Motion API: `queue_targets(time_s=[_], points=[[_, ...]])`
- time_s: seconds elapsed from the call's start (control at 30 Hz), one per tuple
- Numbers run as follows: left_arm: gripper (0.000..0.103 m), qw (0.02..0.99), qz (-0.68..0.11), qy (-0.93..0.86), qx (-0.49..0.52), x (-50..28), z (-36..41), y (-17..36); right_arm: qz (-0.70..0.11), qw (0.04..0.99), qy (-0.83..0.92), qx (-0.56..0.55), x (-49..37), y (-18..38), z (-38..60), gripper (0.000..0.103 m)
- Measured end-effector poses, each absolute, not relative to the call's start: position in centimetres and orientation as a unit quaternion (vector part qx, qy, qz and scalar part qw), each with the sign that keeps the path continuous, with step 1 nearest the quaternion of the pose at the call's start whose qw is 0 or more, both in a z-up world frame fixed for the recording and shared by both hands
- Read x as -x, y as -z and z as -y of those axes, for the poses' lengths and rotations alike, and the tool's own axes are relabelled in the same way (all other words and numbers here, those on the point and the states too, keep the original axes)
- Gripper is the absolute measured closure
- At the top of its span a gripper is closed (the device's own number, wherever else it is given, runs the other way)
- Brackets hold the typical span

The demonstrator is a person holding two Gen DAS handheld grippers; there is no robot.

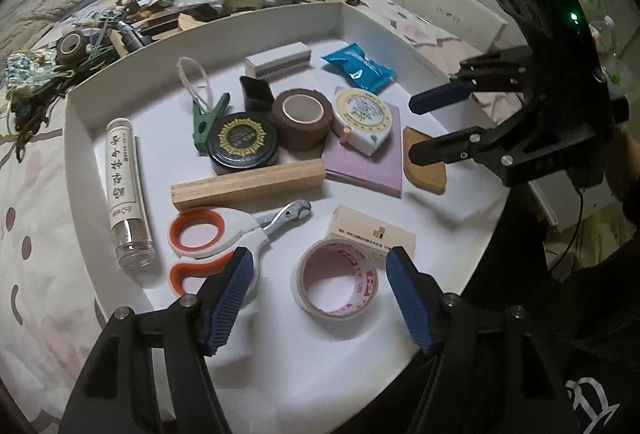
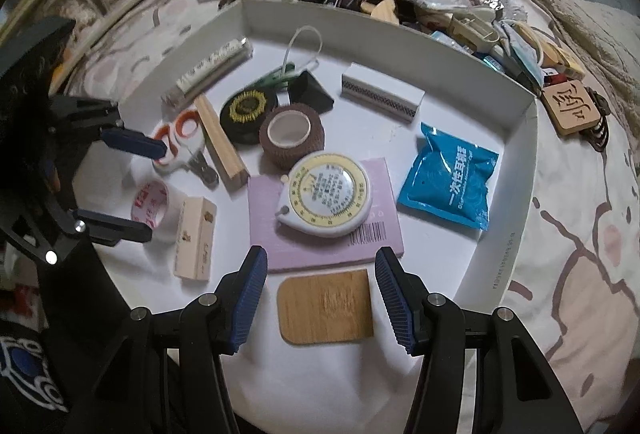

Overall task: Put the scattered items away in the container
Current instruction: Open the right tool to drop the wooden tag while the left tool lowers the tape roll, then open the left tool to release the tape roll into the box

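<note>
**Both claws empty over a filling tray, loose pile beyond the far wall**

Nearest the left claw [image 1: 320, 298], a roll of printed tape [image 1: 338, 278] lies flat on the floor of the white tray [image 1: 80, 121], between the spread blue pads but untouched by either. The jaws stand well apart and hold nothing. The right claw [image 2: 320, 298] is likewise partly open and empty, hanging over a wooden tile [image 2: 326, 308] that rests free on the tray floor.

Farther in, the tray already holds orange-handled clippers [image 1: 212, 238], a wooden block [image 1: 248, 183], a labelled tube [image 1: 126, 185], a black tin [image 1: 244, 143], a brown bandage roll [image 1: 302, 119], a tape measure [image 1: 360, 119] on a purple pad [image 1: 368, 169] and a blue packet [image 1: 360, 69].

What remains to tidy is the scattered pile [image 1: 132, 29] on the bed, just past the tray's far wall. From either claw it lies straight ahead across the whole tray; seen from the left claw it trails off left, so that hand looks nearer that end.

The pile is tangled and dim; single items are hard to tell apart, and the tray wall cuts off its lower edge.
</note>
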State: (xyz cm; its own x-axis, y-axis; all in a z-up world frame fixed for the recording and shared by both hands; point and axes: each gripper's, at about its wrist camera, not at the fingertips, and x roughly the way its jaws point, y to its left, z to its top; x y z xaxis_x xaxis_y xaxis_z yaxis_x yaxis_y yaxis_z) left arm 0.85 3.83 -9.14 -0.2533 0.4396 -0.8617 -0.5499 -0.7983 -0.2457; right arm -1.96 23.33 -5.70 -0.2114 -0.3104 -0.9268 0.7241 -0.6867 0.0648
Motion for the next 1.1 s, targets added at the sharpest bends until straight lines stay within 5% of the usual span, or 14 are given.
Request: queue_targets(time_s=[0.13, 0.27, 0.57, 0.7, 1.1], points=[[0.034, 0.305, -0.039, -0.802, 0.512, -0.7, -3.5, 8.6, -0.173, 0.341, 0.775, -0.503, 1.8, 5.1, -23.5, 0.027], [0.032, 0.279, -0.039, -0.824, 0.492, -0.5, -3.3, 8.1, -0.169, 0.336, 0.797, -0.473, 1.5, 4.6, -23.7, 0.020], [0.008, 0.229, -0.027, -0.867, 0.441, 0.0, -2.7, 7.3, -0.170, 0.303, 0.840, -0.417, 1.5, 4.0, -23.9, 0.001], [0.000, 0.212, -0.008, -0.881, 0.423, 0.2, -2.1, 6.9, -0.156, 0.292, 0.852, -0.405, 1.8, 3.9, -23.9, 0.000], [0.000, 0.161, 0.014, -0.906, 0.392, 0.8, -1.0, 6.3, -0.125, 0.273, 0.870, -0.391, 2.6, 3.9, -24.2, 0.000]])
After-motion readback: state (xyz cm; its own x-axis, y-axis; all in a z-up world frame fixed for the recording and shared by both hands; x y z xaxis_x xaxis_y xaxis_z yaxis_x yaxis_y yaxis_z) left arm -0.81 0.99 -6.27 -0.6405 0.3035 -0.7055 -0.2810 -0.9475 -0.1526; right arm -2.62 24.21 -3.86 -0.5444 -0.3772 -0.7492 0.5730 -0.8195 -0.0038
